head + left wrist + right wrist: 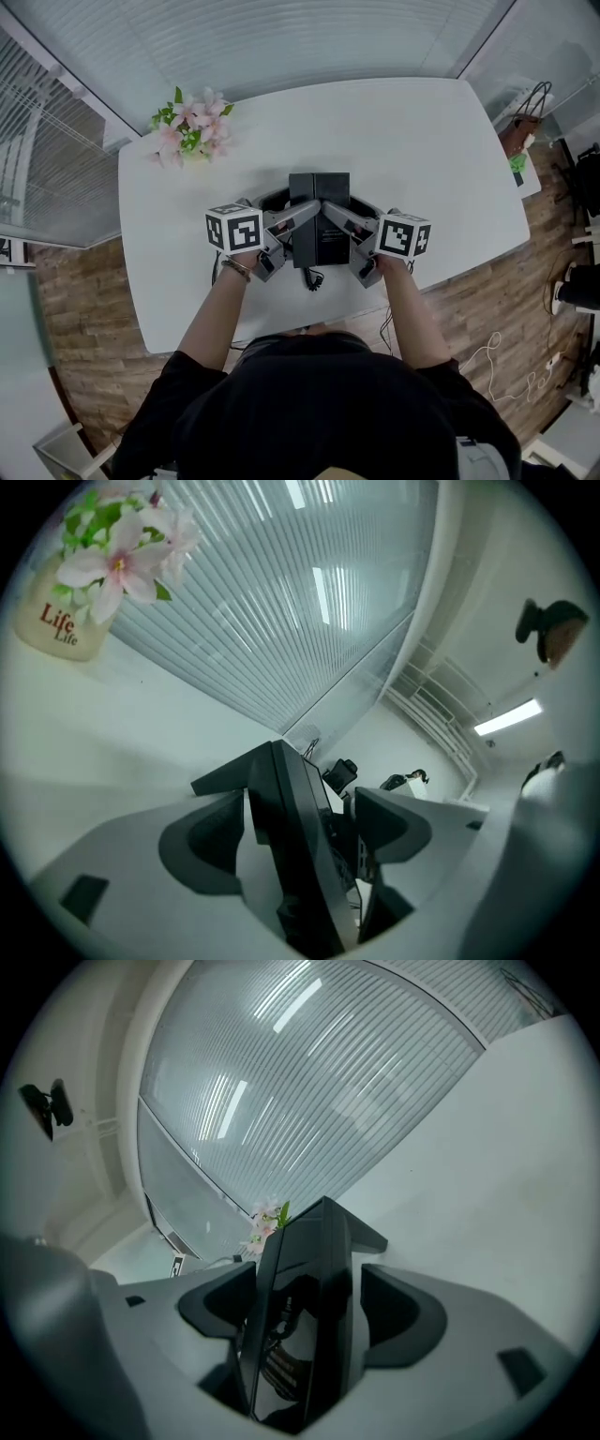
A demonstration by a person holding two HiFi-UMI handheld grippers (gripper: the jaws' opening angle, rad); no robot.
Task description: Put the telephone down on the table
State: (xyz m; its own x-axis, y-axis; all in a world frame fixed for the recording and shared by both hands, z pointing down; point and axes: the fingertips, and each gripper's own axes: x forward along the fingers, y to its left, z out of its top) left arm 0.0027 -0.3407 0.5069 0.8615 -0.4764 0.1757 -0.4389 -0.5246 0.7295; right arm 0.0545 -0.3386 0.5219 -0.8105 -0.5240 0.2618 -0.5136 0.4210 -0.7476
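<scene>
The black telephone (319,220) lies near the middle of the white table (422,159), and a short cord (314,278) hangs off its near end. My left gripper (292,236) straddles its left side and my right gripper (349,239) its right side. In the left gripper view the telephone's edge (281,789) stands between the wide jaws of the left gripper (295,834), with a gap to each pad. In the right gripper view the right gripper (309,1314) is just as wide, and the telephone (309,1251) sits between its pads without being pressed. Both grippers are open.
A pot of pink flowers (192,127) stands at the table's far left; it also shows in the left gripper view (61,625). A low cabinet with a bag (520,131) is beyond the table's right end. Glass walls with blinds close the far side. Cables lie on the wood floor at right.
</scene>
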